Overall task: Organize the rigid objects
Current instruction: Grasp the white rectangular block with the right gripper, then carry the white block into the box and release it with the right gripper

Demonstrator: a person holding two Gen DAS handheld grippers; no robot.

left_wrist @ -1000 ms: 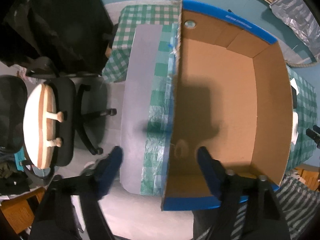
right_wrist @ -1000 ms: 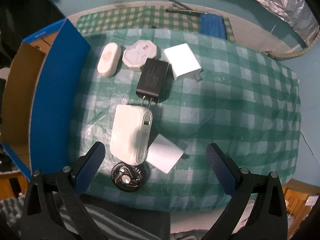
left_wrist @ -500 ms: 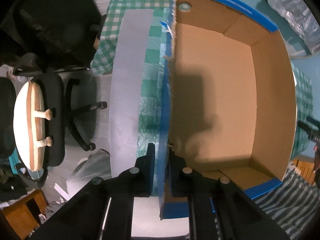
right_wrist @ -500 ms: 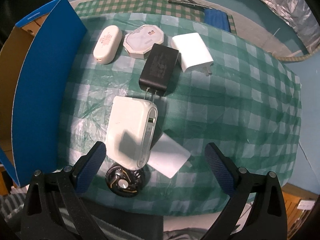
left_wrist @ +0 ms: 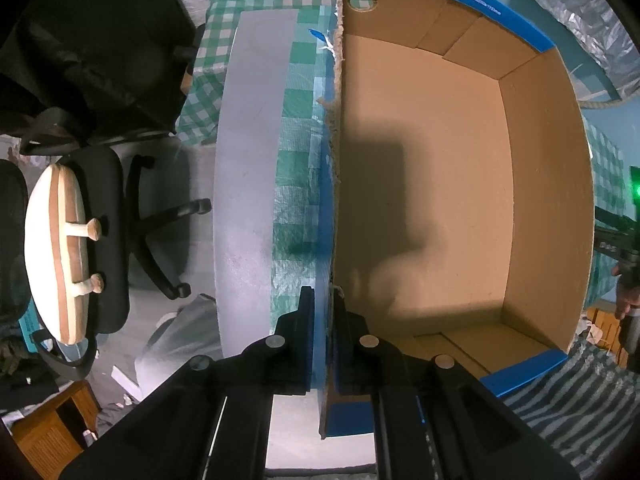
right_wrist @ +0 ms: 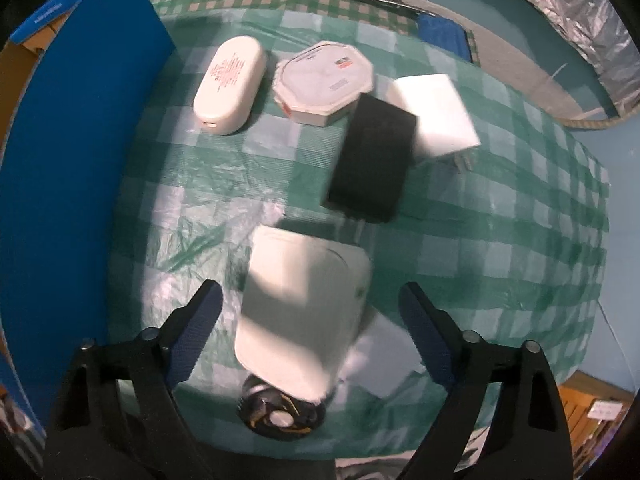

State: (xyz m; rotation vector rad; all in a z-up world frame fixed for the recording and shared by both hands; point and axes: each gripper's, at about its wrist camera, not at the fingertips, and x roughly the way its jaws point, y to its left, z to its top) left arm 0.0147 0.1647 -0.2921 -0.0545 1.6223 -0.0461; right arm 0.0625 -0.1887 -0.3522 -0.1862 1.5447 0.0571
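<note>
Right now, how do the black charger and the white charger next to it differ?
The black charger is dark and longer; the white charger is pale and squarer. The black charger overlaps the white charger's edge. The white charger's prongs show clearly, while the black charger's are blurred. Both lie flat on the checked tablecloth.

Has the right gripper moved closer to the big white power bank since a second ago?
Yes. The right gripper has dropped toward the white power bank, which now sits larger between its closing fingers, untouched, on the checked tablecloth.
</note>
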